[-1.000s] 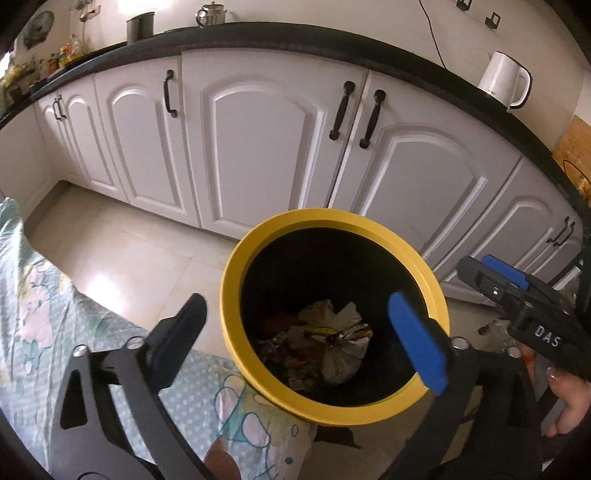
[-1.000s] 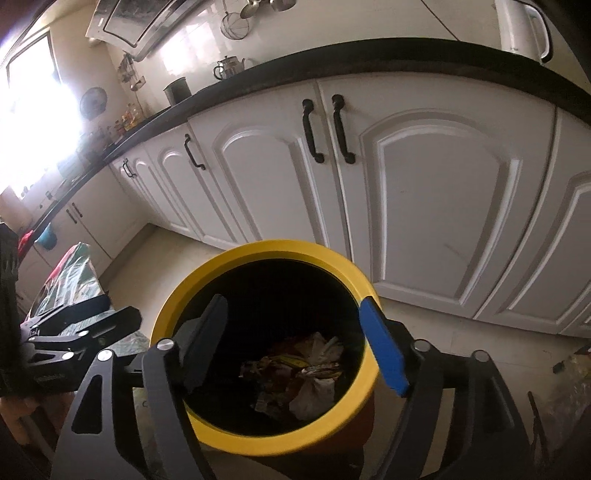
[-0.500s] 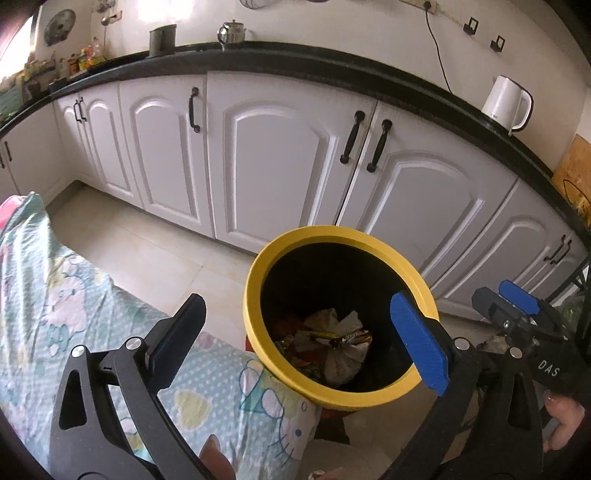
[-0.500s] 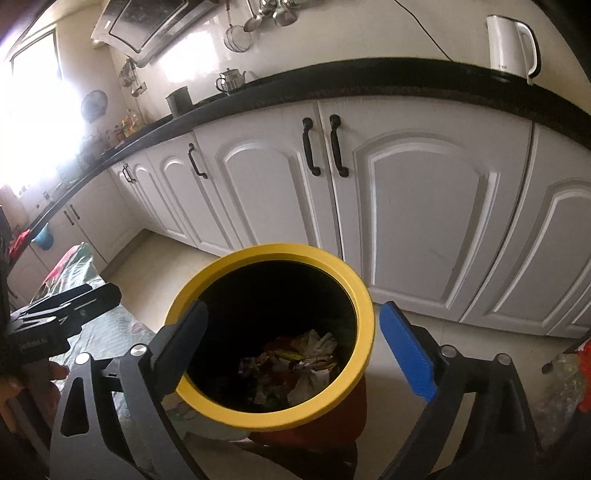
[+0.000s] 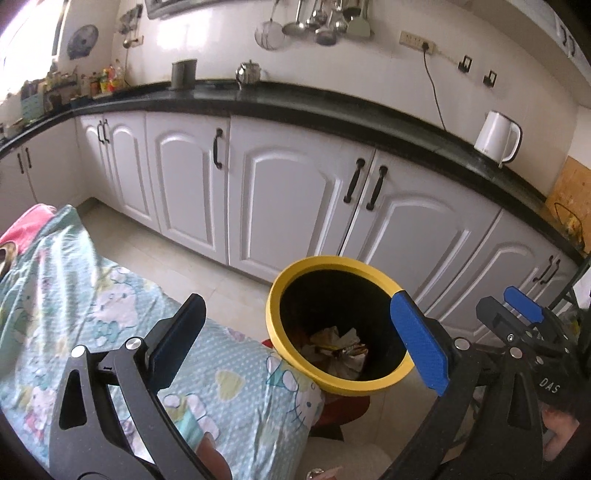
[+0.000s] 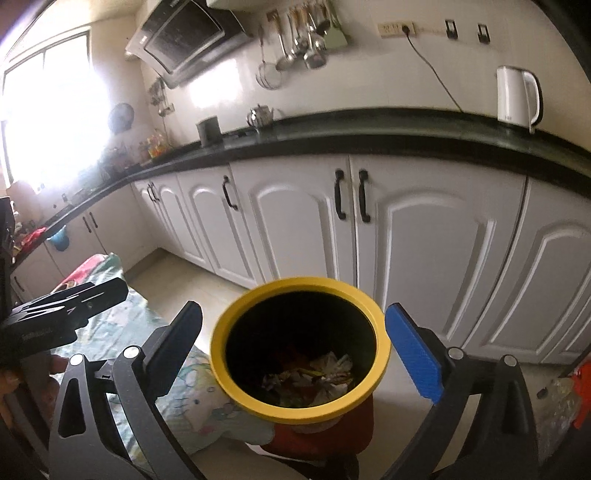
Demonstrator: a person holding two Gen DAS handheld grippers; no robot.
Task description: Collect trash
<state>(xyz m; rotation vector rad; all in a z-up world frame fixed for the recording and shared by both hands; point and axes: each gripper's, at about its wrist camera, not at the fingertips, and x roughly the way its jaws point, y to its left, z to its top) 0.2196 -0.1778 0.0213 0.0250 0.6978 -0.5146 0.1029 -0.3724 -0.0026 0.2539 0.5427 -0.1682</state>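
Both grippers held above a yellow-rimmed bin (image 5: 334, 384) on the kitchen floor, in front of white cabinets (image 5: 295, 206). Left gripper (image 5: 295, 354) spread wide, nothing between its 2 fingers. Right gripper (image 6: 293, 350) opening to its widest, likewise empty, the bin framed in the gap. Trash (image 6: 314, 376) already in the bin: crumpled paper and wrappers at the bottom, a yellowish wrapper possibly on top, though too dark down there to be sure. From the left view only: an orange wall patch (image 5: 572, 192) at the far right, and the right gripper (image 5: 524, 321) seen from the side with a hand (image 5: 557, 439) under it. From the right view only: a bright window (image 6: 48, 122), a range hood (image 6: 184, 37), a blue item (image 6: 59, 238) hanging at the counter edge, and a clear bag (image 6: 557, 410) on the floor at right. Same view: the left gripper (image 6: 66, 306) side-on at the left edge. In both: a white kettle (image 5: 496, 136) on the black counter (image 5: 332, 107), hanging utensils (image 5: 317, 22), and a pale green patterned cloth (image 5: 92, 302) just beside the bin. Red base of the bin (image 6: 321, 435) plainer from the right.
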